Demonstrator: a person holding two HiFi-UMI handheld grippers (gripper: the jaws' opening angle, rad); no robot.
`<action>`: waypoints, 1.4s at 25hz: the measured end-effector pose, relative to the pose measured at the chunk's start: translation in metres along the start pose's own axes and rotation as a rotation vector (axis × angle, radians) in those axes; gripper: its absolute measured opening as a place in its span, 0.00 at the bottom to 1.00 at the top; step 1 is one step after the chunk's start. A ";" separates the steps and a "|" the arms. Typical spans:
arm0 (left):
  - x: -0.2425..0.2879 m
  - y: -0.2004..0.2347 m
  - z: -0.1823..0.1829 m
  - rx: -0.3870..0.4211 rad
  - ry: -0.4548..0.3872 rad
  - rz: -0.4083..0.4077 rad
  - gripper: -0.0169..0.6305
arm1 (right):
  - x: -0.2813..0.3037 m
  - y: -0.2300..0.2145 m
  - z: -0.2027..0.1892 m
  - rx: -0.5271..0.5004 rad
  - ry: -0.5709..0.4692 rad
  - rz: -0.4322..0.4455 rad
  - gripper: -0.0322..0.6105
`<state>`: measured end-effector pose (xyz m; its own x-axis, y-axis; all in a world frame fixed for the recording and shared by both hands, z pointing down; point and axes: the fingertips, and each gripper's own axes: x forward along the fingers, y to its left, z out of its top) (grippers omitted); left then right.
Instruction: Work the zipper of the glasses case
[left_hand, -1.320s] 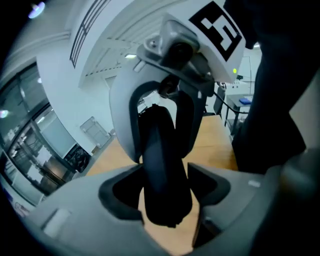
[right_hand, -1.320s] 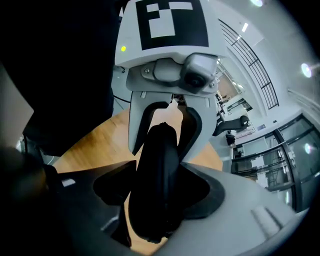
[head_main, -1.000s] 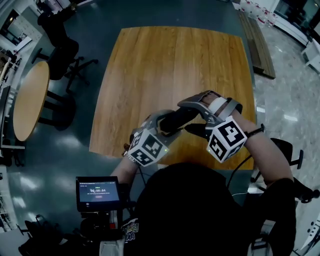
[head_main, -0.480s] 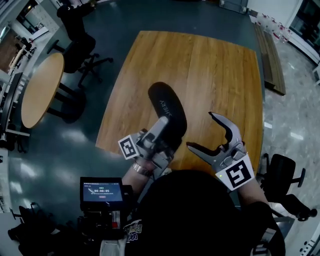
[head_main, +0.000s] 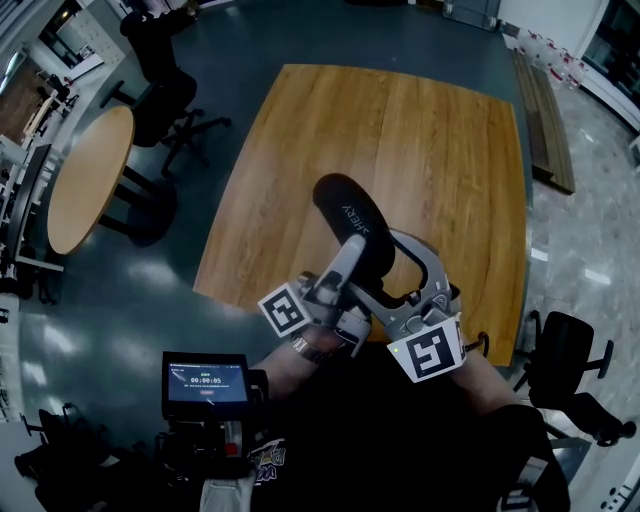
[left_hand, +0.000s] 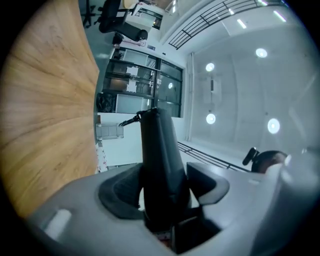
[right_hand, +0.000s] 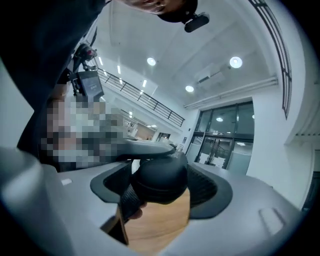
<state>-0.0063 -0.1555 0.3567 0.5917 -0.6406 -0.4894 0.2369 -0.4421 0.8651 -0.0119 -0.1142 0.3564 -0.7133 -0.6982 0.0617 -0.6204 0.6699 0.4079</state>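
While the left gripper (left_hand: 162, 187) has its fingers narrow and clamped on the near end of the glasses case (head_main: 350, 220), the right gripper (right_hand: 159, 187) has its fingers wide. Its jaws have just been closing, and the case's rounded black body sits between them. It fills the gap, and the pads look to bear on both of its flanks.

Outward from the left fingers, the case runs straight away along that gripper's own line. Its long axis rises from the near grip toward the far left, clear of the wooden table (head_main: 440, 150) and above the table's near part. The right gripper comes in from the near right and crosses that axis just beyond the left fingers, so both grips sit crowded at the near end.

In the left gripper view a small dark tab (left_hand: 129, 120) sticks out sideways at the far tip of the case. It may be the zipper pull, though it is too small to be sure. If so, the coming move turns on this: the pull lies at the far end of the long axis, well apart from both sets of fingers. The left hand is anchoring the case, so the right hand would be the one to travel outward along the seam to reach it.
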 end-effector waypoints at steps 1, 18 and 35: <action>-0.001 0.000 -0.001 0.010 0.001 0.004 0.43 | -0.001 0.002 0.000 -0.009 0.000 0.004 0.57; 0.011 -0.036 0.011 0.183 0.100 -0.080 0.49 | -0.038 0.011 0.015 -0.342 -0.030 0.118 0.53; 0.006 -0.009 0.011 1.768 0.718 0.151 0.44 | -0.063 -0.077 0.022 0.202 -0.022 0.126 0.28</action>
<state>-0.0137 -0.1620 0.3450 0.7999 -0.5918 0.0994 -0.5058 -0.7541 -0.4190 0.0741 -0.1164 0.3011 -0.7948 -0.6016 0.0797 -0.5770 0.7899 0.2078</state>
